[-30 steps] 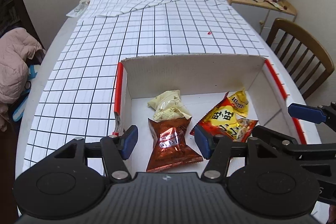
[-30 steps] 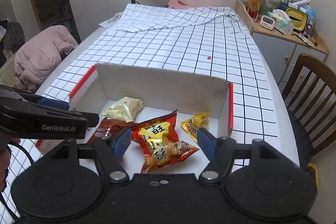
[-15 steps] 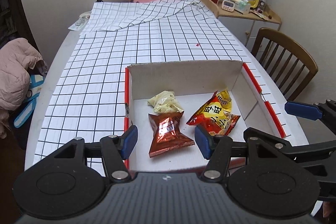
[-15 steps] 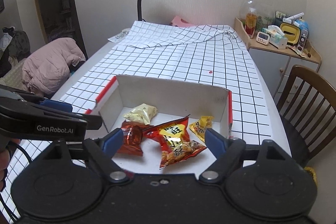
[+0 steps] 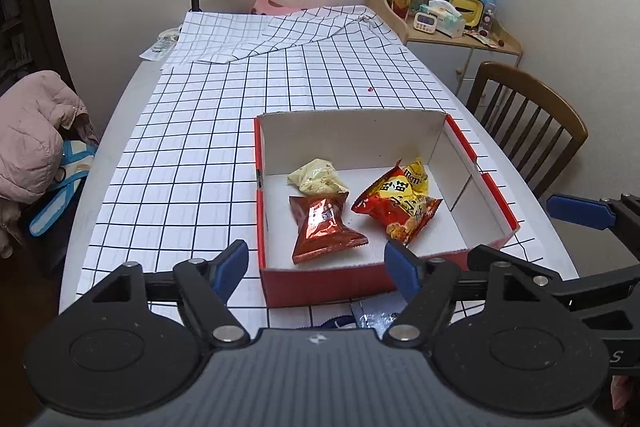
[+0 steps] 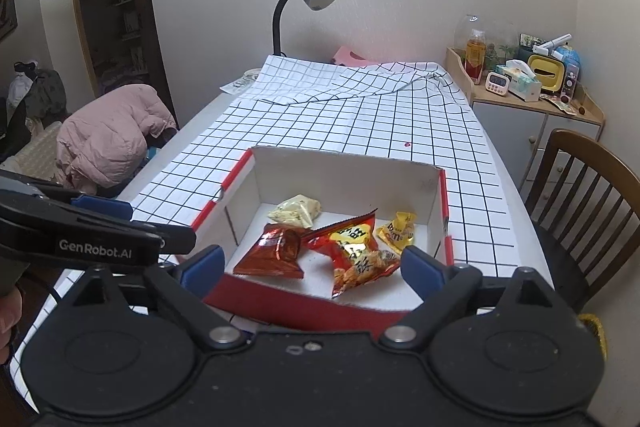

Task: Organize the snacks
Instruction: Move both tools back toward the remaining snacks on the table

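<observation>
Jaws of left gripper and right gripper opening, empty; only the left wrist view shows a silvery packet before the box, half hidden.

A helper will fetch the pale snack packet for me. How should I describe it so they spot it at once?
On the checked tablecloth stands a red box with white inside. Among its packets, the pale yellow packet lies nearest the back wall; its neighbours are red or bright yellow.
</observation>
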Action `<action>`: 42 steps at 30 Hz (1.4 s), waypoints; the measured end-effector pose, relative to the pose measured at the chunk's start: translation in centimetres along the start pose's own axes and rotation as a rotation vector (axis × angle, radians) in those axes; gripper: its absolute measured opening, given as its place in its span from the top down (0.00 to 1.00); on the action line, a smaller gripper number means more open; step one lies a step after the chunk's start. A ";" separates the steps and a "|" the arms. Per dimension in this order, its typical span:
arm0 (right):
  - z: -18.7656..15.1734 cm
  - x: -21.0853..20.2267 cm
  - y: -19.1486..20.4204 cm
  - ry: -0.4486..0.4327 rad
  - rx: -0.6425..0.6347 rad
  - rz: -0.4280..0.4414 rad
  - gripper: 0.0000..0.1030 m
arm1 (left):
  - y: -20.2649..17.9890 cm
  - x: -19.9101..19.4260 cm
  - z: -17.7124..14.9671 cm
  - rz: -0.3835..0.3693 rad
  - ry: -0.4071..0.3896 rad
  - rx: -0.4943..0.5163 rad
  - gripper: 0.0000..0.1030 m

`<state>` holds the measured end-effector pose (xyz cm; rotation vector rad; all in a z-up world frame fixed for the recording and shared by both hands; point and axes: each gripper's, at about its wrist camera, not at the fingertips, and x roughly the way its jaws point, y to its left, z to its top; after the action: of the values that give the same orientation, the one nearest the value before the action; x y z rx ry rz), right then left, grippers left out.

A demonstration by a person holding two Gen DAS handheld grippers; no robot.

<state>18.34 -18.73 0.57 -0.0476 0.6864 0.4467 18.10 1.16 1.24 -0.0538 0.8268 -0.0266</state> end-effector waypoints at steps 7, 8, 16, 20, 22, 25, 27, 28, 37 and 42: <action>-1.3 -1.7 1.0 -0.013 0.015 0.022 0.03 | 0.9 -1.8 -1.7 -0.031 -0.019 -0.015 0.18; -1.5 -2.0 1.1 -0.016 0.015 0.024 0.02 | 1.1 -2.0 -1.9 -0.036 -0.020 -0.020 0.18; -4.4 -2.8 1.9 -0.002 0.010 0.038 0.01 | 2.9 -2.2 -4.6 -0.071 0.015 -0.068 0.14; -6.2 -2.4 2.3 0.024 -0.009 0.036 0.01 | 3.5 -1.8 -6.0 -0.059 0.031 -0.084 0.14; -7.0 -2.1 2.4 0.034 -0.021 0.030 0.01 | 3.8 -1.4 -6.5 -0.059 0.046 -0.093 0.14; -8.3 -1.4 2.5 0.057 -0.031 0.024 0.01 | 4.1 -0.5 -7.4 -0.047 0.076 -0.106 0.14; -9.0 -0.9 2.5 0.074 -0.039 0.019 0.01 | 4.4 0.3 -7.8 -0.036 0.098 -0.112 0.14; -9.3 -0.5 2.5 0.084 -0.041 0.016 0.01 | 4.5 0.6 -8.1 -0.029 0.108 -0.114 0.14; -12.3 2.7 2.1 0.207 -0.055 0.030 0.06 | 5.1 4.9 -9.5 0.041 0.190 -0.102 0.14; -13.1 4.1 2.2 0.249 -0.078 0.041 0.07 | 5.0 7.0 -10.0 0.022 0.226 -0.089 0.14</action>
<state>12.31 -17.62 -11.90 -0.1657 0.9157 0.5120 15.54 5.51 -10.97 -0.1268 1.0546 0.0255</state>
